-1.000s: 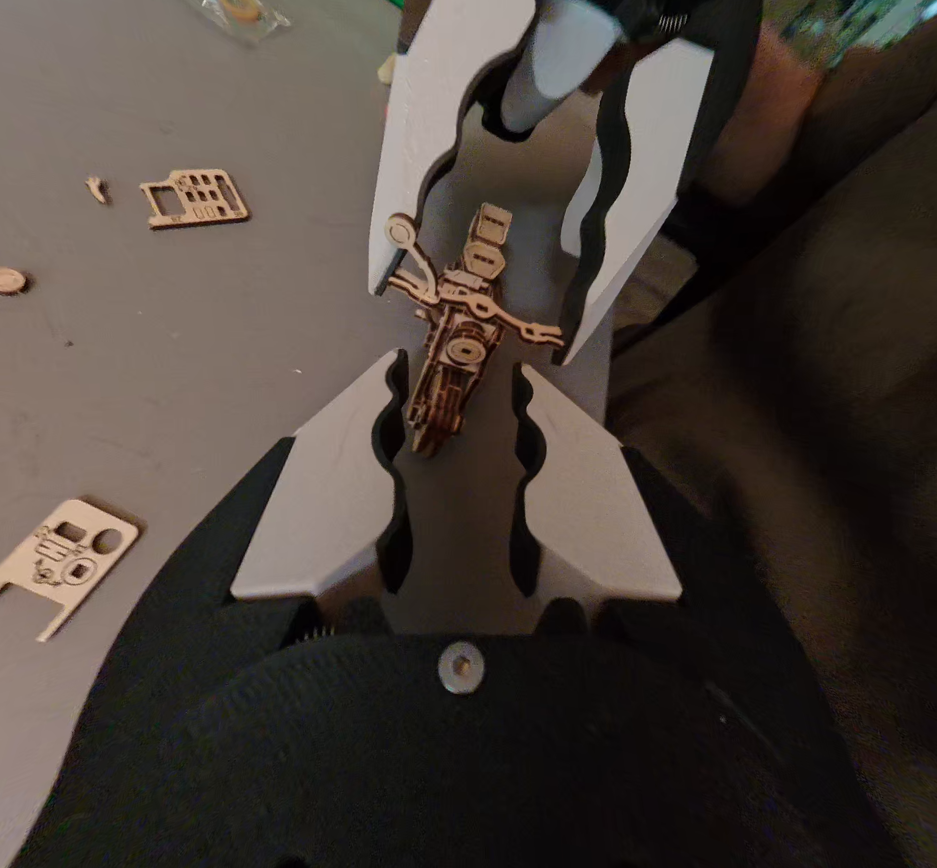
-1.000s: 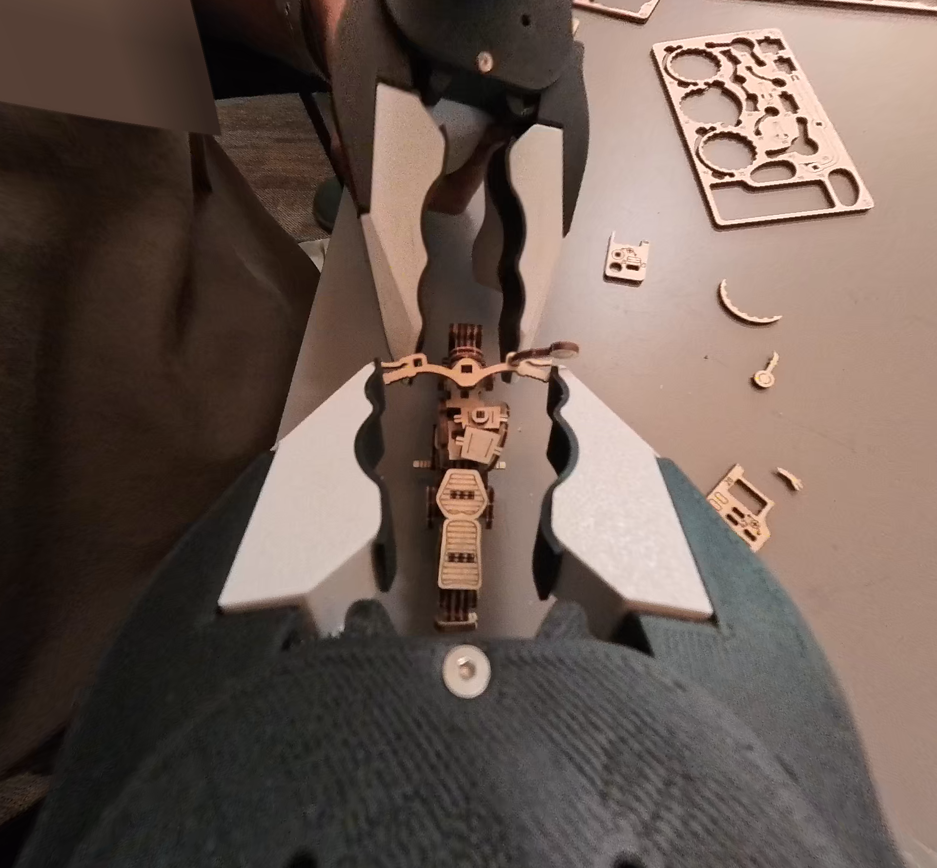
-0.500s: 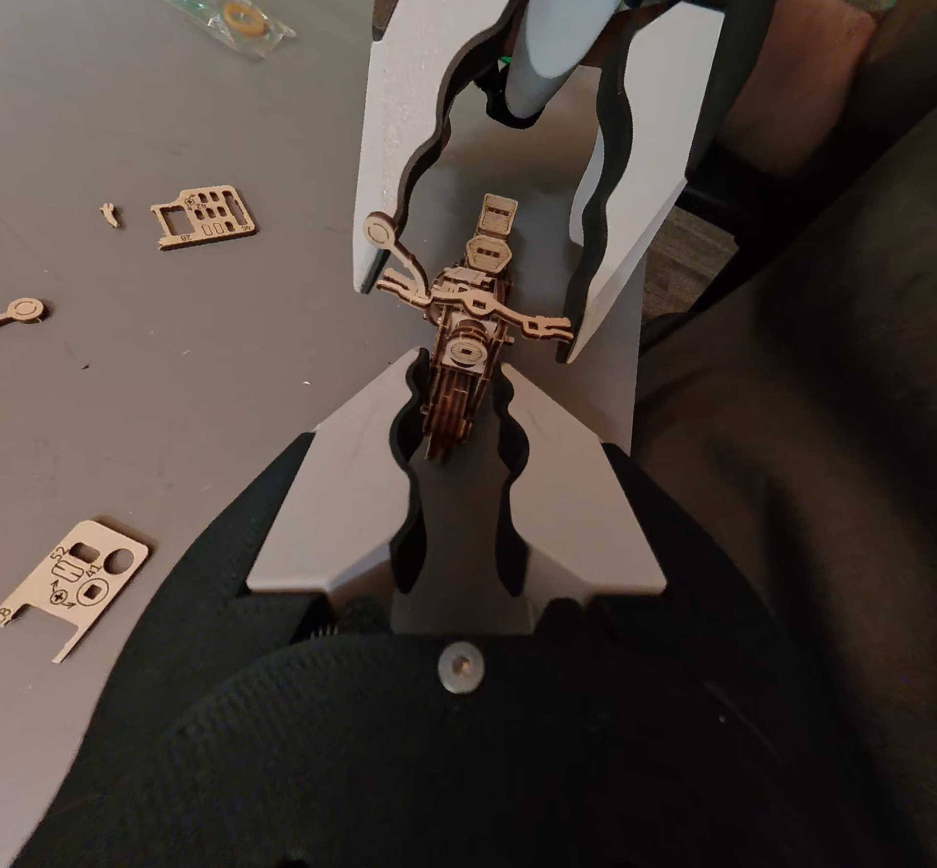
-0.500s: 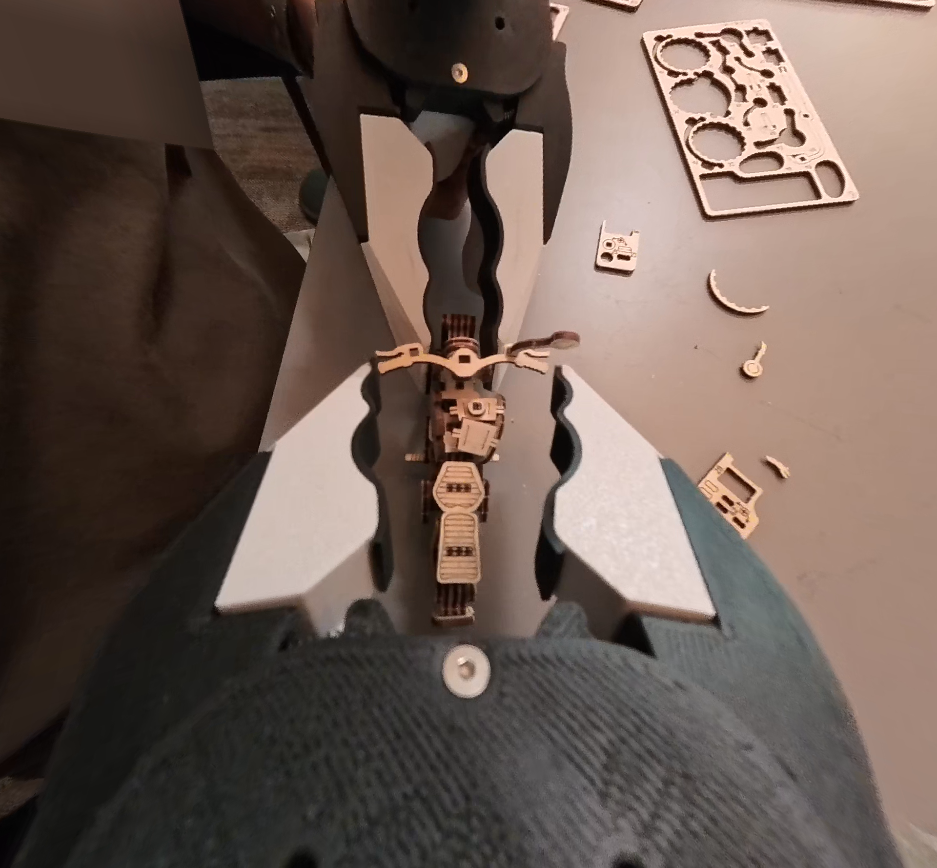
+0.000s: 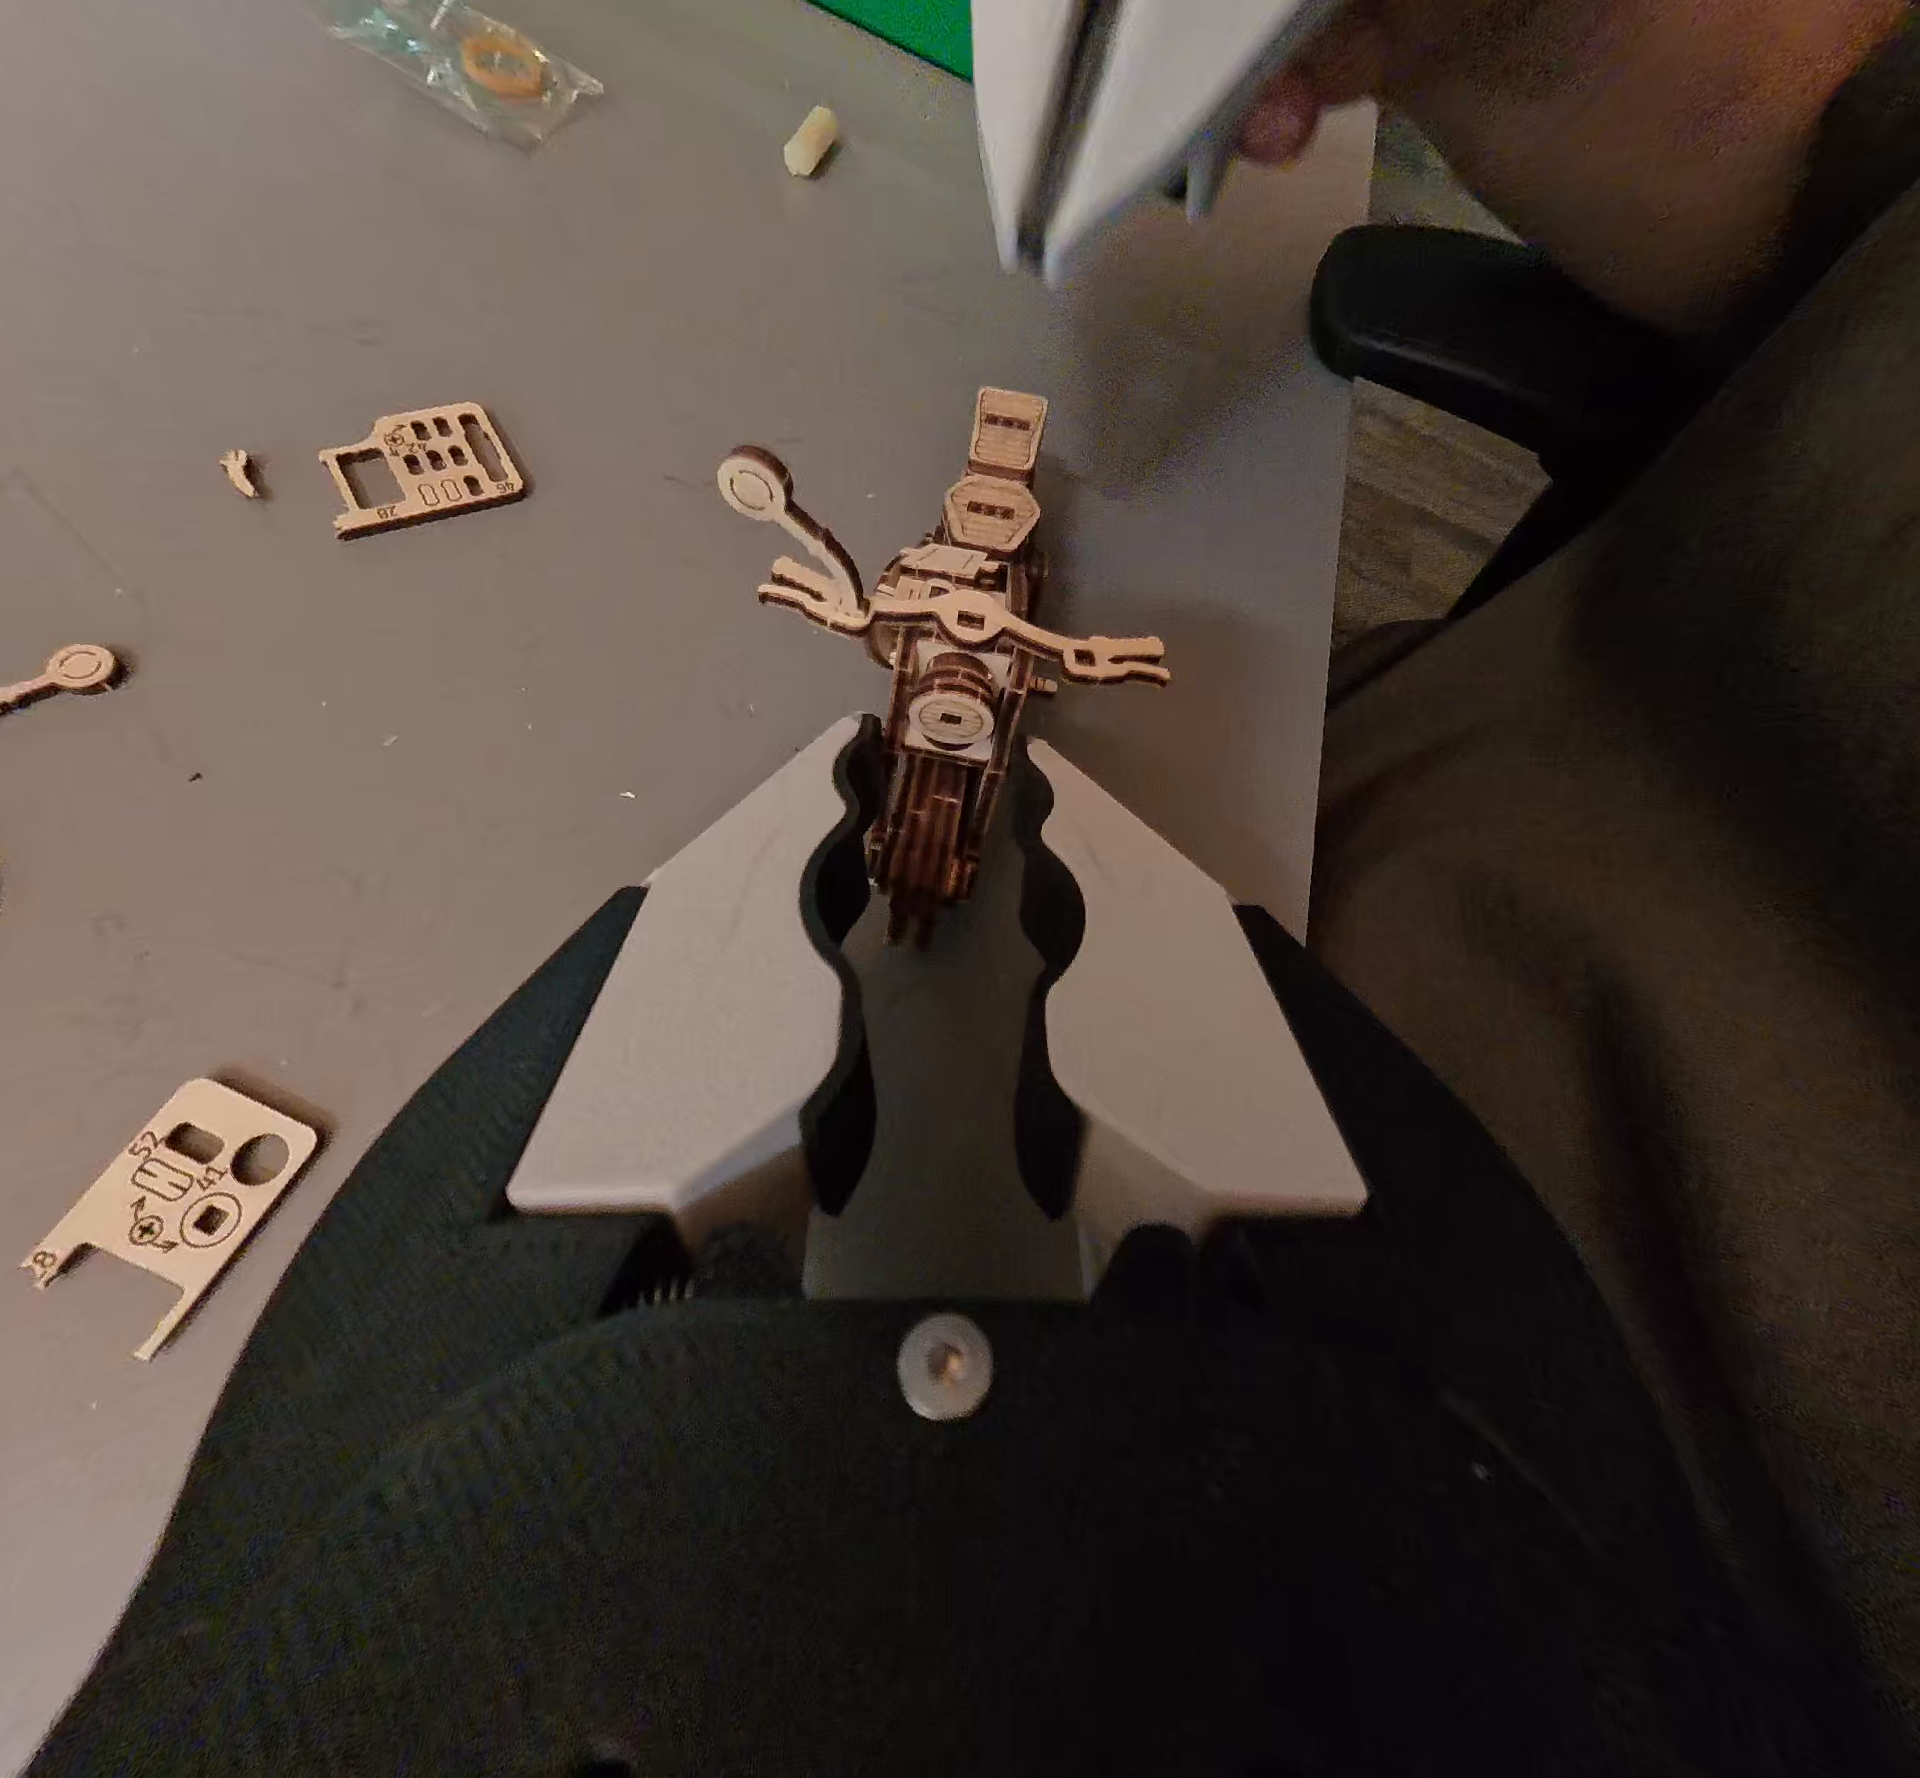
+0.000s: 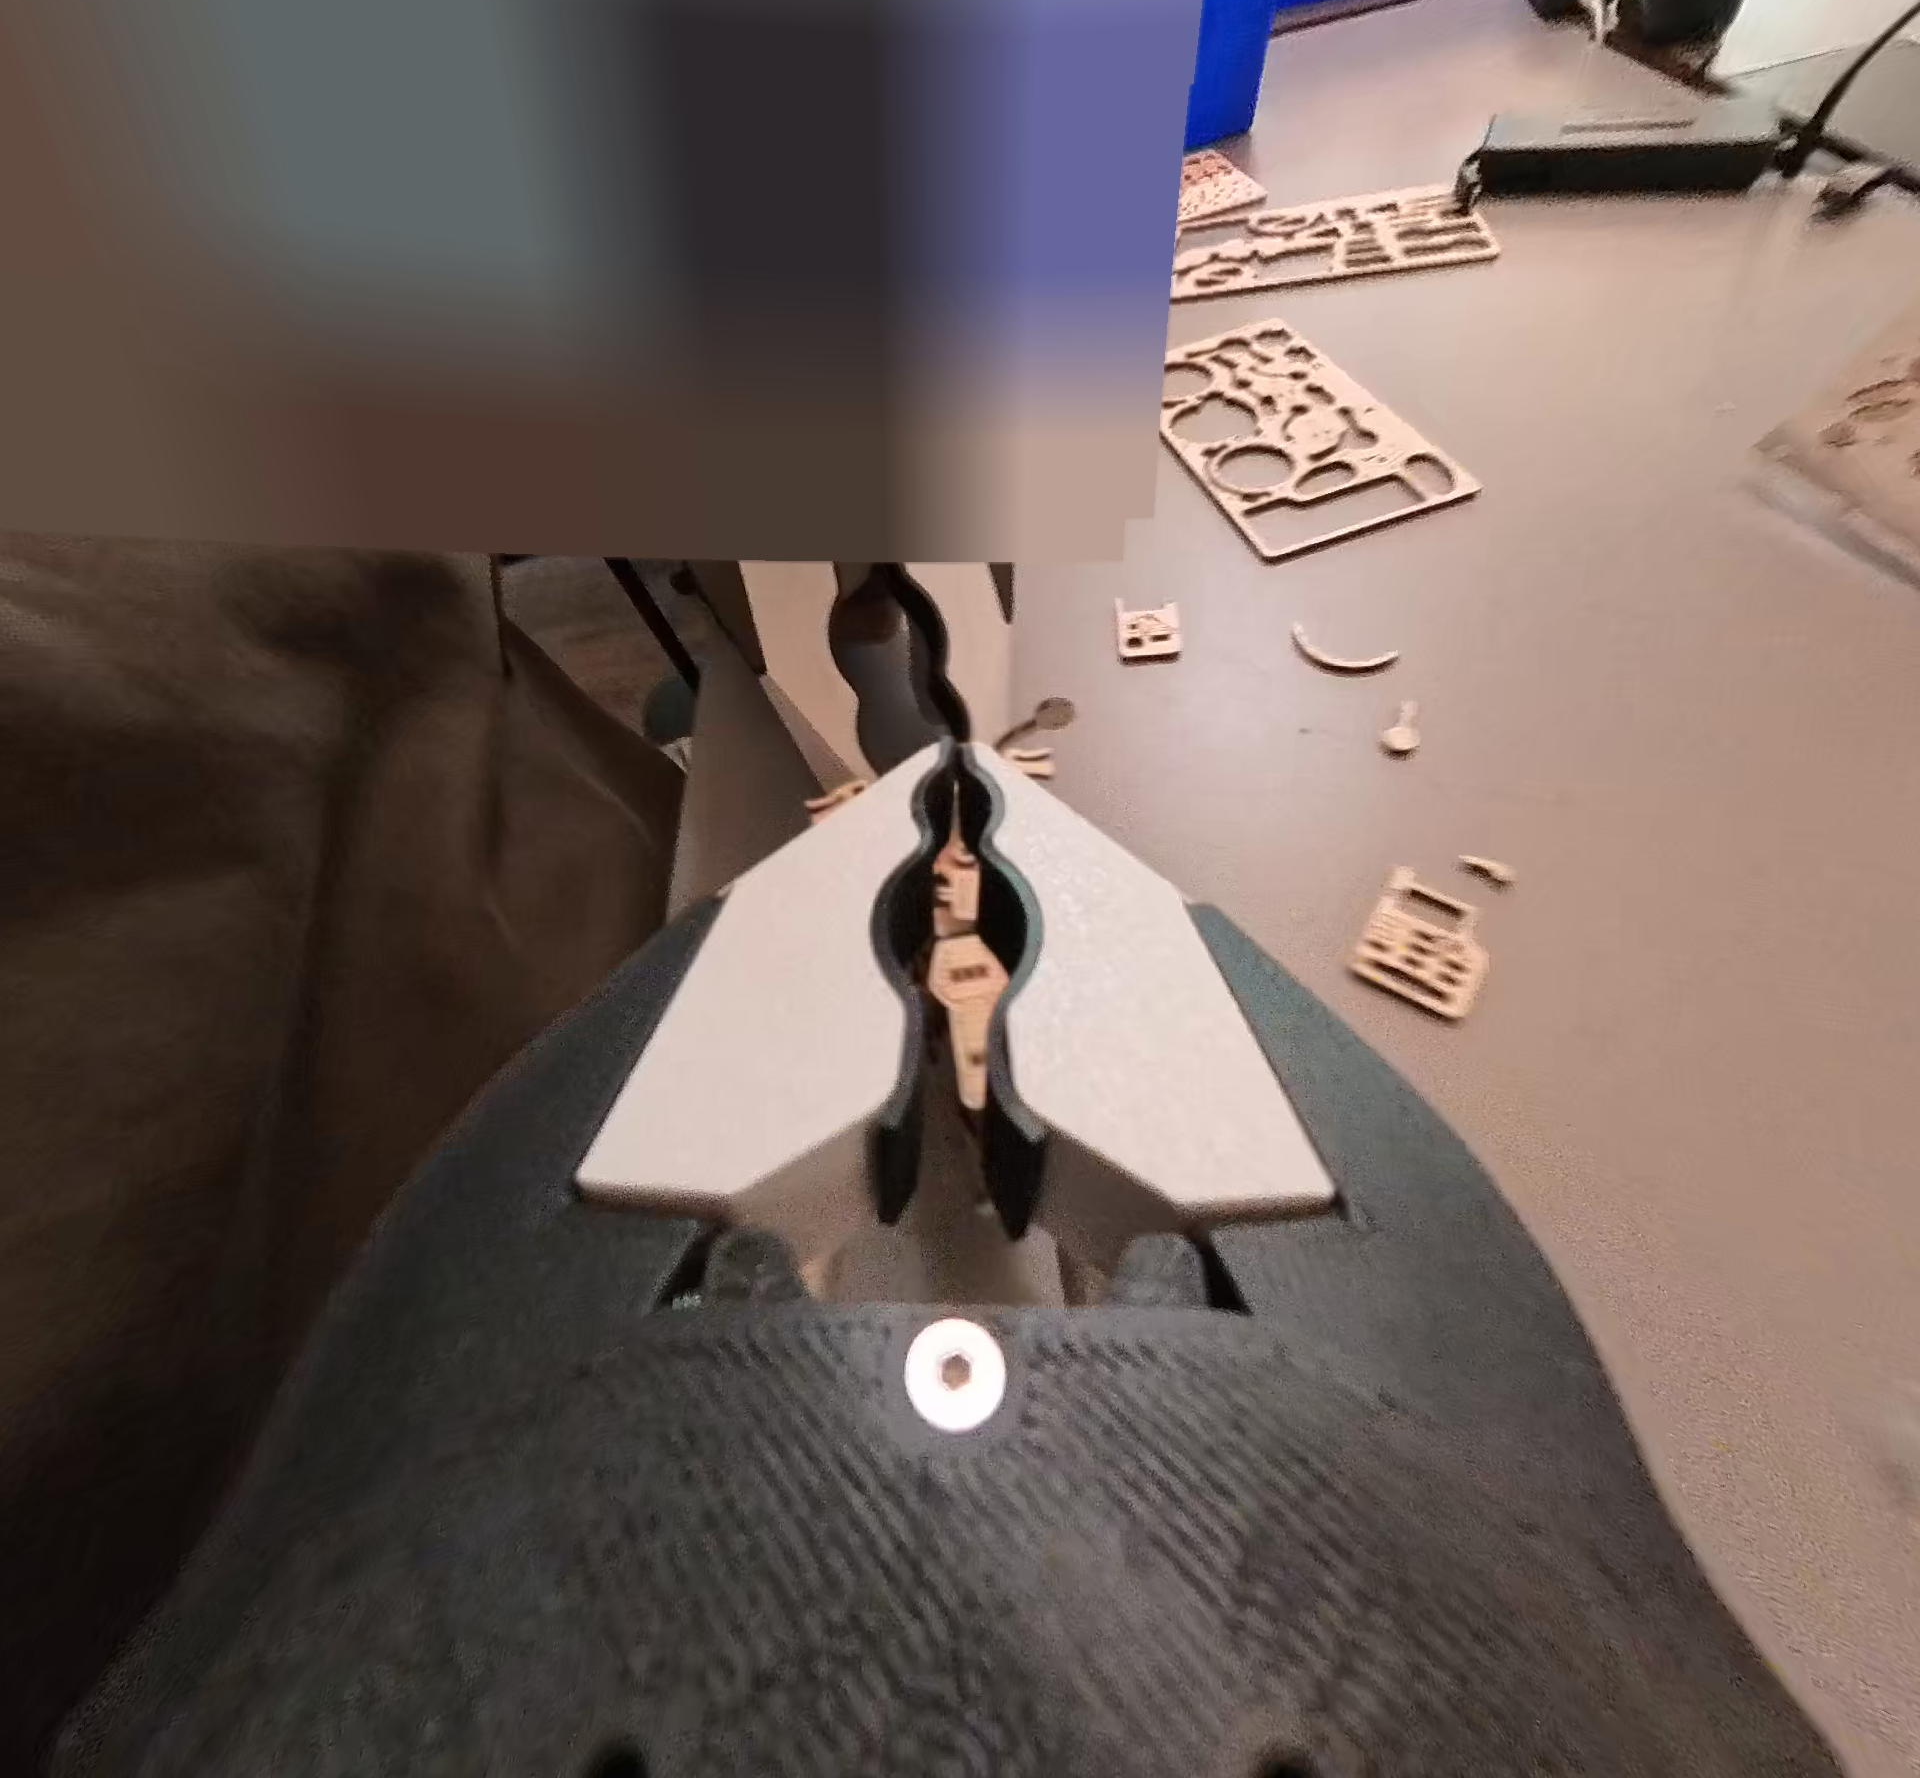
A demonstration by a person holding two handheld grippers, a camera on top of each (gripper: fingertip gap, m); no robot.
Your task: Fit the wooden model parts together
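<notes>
I am working over a grey table (image 5: pixel 312 845), right at its near edge. My left gripper (image 5: pixel 940 772) is clamping the front wheel of the wooden motorcycle model (image 5: pixel 951 689) between its fingertips, holding it upright just above the table edge with the handlebars spreading past both fingers and a round mirror sticking up on one side. My right gripper (image 5: pixel 1034 258) is hanging above and beyond the model, apart from it, its fingers pressed together on nothing; in its own view they are meeting at the tips and the model's seat is showing through the gap behind them. Punched-out wooden sheets (image 6: pixel 1314 440) are lying farther across the table. Smaller offcut frames (image 5: pixel 421 471) and a loose mirror piece (image 5: pixel 73 674) are sitting to the model's left, with a clear bag (image 5: pixel 468 55) beyond them.
</notes>
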